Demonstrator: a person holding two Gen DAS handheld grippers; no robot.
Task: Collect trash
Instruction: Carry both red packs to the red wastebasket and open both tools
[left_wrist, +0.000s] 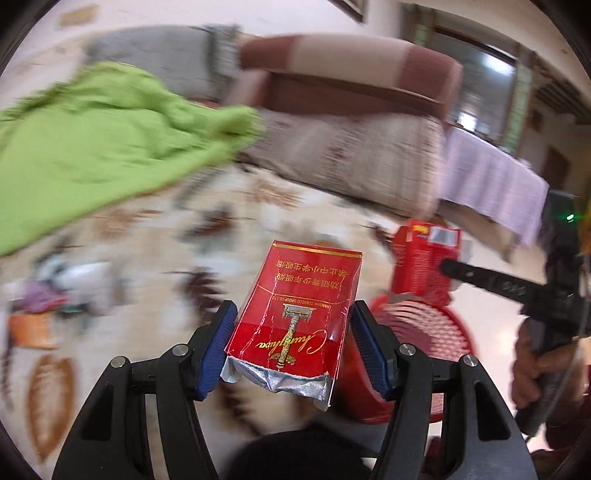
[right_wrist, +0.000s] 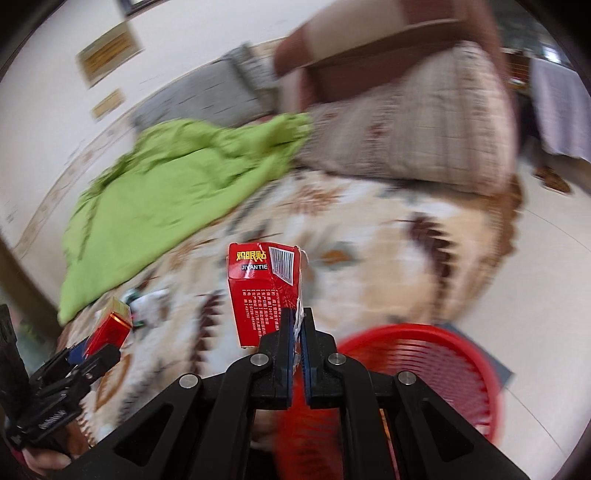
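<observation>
My left gripper (left_wrist: 293, 332) is clamped on a red cigarette pack (left_wrist: 295, 310), its blue pads (left_wrist: 218, 347) pressing on the two long sides; the pack's torn end, with crumpled silver foil showing, points back toward the camera. My right gripper (right_wrist: 298, 325) is pinched almost fully together on the edge of a small red box (right_wrist: 258, 291) with a barcode on its top flap, which sticks up and to the left of the narrow jaws. In the left wrist view I see that same box out to the right, just above the rim of a red basket (left_wrist: 436, 325) standing on the pale floor. In the right wrist view the basket sits low and right of the gripper, and the cigarette pack appears small at the far left. Behind both items a patterned rug (right_wrist: 369, 229) covers the floor, a green cloth (left_wrist: 92, 147) lies crumpled across it, and a brown and beige sofa (left_wrist: 351, 110) stands beyond. The background is smeared with blur.
</observation>
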